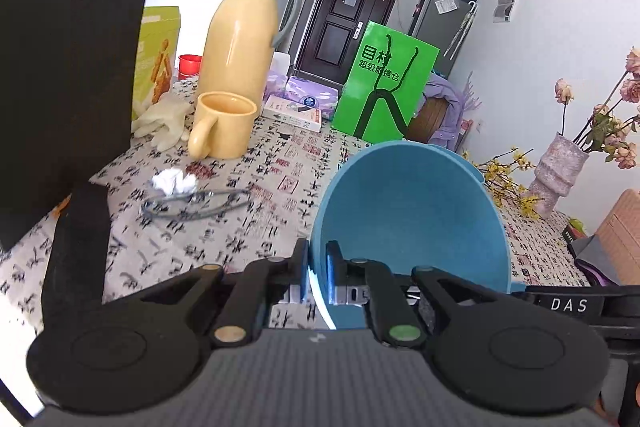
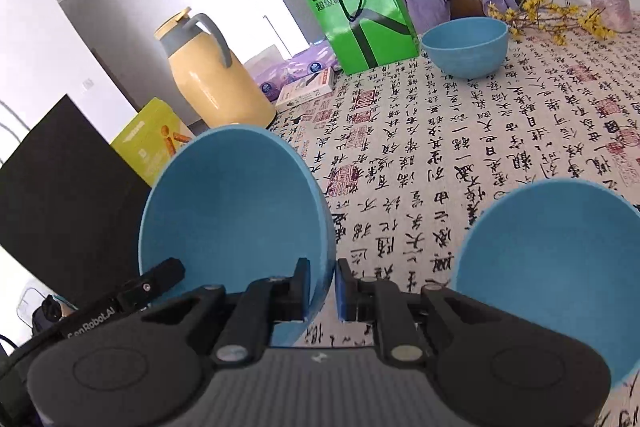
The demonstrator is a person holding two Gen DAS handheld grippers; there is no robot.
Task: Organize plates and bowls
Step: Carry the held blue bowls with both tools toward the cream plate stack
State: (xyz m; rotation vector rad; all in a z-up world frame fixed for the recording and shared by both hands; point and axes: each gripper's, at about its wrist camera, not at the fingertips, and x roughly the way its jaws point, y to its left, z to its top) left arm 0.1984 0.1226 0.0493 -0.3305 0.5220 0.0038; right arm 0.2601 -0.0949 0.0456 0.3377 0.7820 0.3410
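A blue bowl (image 1: pixel 412 219) hangs tilted above the table, its opening towards both cameras. My left gripper (image 1: pixel 318 263) is shut on its left rim. My right gripper (image 2: pixel 324 283) is shut on the opposite rim of what looks like the same blue bowl (image 2: pixel 236 203). The right gripper's body (image 1: pixel 568 303) shows just past the bowl in the left wrist view. The left gripper's body (image 2: pixel 132 291) shows at the bowl's far side in the right wrist view. A second blue bowl (image 2: pixel 548 267) sits close on the right. A third blue bowl (image 2: pixel 464 43) stands far back by the green bag.
On the calligraphy-print tablecloth (image 2: pixel 440 131) stand a yellow thermos jug (image 1: pixel 244 31), a yellow mug (image 1: pixel 224 125), a green paper bag (image 1: pixel 384 83), tissue packs (image 1: pixel 308 95) and a vase of flowers (image 1: pixel 560 167). Glasses (image 1: pixel 196 203) and a crumpled tissue (image 1: pixel 174 181) lie near a black panel (image 1: pixel 68 59).
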